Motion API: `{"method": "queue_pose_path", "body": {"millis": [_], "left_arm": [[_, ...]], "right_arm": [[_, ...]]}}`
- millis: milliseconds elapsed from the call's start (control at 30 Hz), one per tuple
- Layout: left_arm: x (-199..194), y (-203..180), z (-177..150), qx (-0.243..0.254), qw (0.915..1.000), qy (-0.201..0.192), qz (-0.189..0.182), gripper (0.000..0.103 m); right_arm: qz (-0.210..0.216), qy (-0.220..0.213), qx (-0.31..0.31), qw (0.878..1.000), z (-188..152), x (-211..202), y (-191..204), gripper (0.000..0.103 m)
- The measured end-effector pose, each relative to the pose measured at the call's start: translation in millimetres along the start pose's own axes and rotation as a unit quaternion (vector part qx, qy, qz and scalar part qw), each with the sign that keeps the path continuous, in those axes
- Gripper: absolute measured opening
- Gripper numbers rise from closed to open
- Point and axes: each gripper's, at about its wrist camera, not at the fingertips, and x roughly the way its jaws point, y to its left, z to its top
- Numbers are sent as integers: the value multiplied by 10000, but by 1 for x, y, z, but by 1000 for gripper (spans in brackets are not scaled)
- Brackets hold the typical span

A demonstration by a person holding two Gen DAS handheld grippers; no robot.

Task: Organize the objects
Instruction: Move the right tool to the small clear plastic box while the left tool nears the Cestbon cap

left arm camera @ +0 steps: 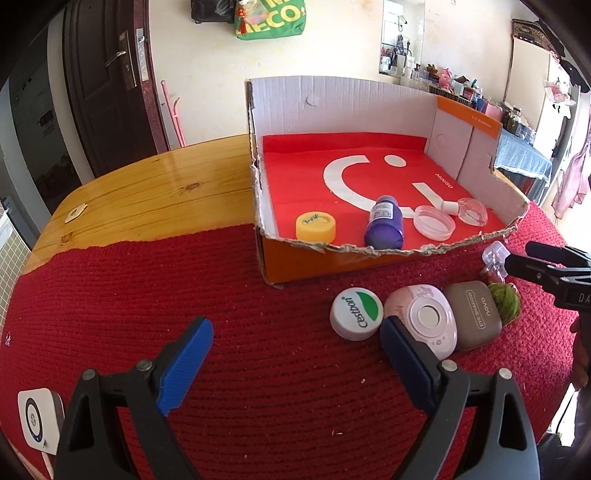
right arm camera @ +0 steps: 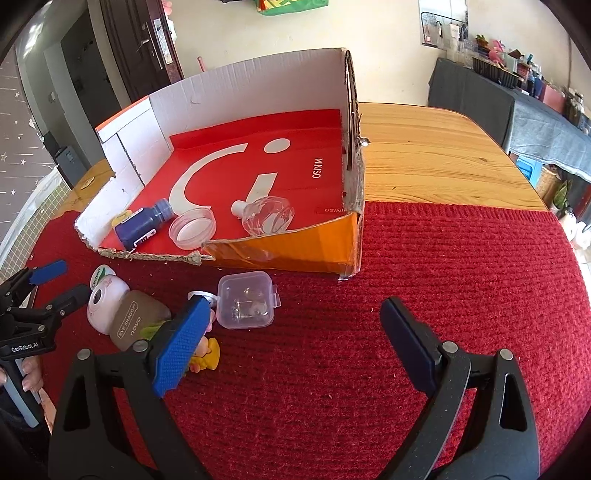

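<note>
Tongs (left arm camera: 297, 360) (right arm camera: 291, 343) wide apart above red mat (left arm camera: 258, 369).

The red liner sheet (right arm camera: 295, 147) inside the cardboard box read "MINISO". A round white cap (left arm camera: 356, 314) bore "Cestbon". The taupe compact case (left arm camera: 474, 314) said "EYE SHADOW novo". The left gripper's (right arm camera: 55, 282) black body showed "GenRobot.AI".

A lived-in home; a dark entry door (left arm camera: 107, 74), a wall mirror (left arm camera: 400, 37), a hung green tote bag (left arm camera: 271, 18), cluttered side tables (right arm camera: 517, 92).
</note>
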Motion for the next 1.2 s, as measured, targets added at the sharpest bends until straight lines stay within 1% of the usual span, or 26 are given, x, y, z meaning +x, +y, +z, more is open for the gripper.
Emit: {"method": "queue_pose_path", "body": {"millis": [233,467,667,767,867,1067,1200], "left_arm": [[8,-1,2,150,9998,76,-88,90],[7,-4,4,163,9992,75,-345,75],[8,-8,4,185,9988,43,-445,68],[8,-8,4,204,9986,43,-491,65],[9,-9,3,238,9984,72,-513,59],[9,-10,1,278,9985,68,-457,59],[9,-10,1,273,9986,66,-457,59]], "right_arm": [[-129,156,-172,9996,2,9,8,95],[-116,174,-259,9994,1,8,13,94],[-65,157,-258,9995,3,10,15,92],[-72,165,-260,9995,3,10,15,89],[-86,182,-242,9995,4,11,13,87],[-129,219,-291,9993,4,9,9,86],[-252,233,-353,9988,4,7,5,86]]}}
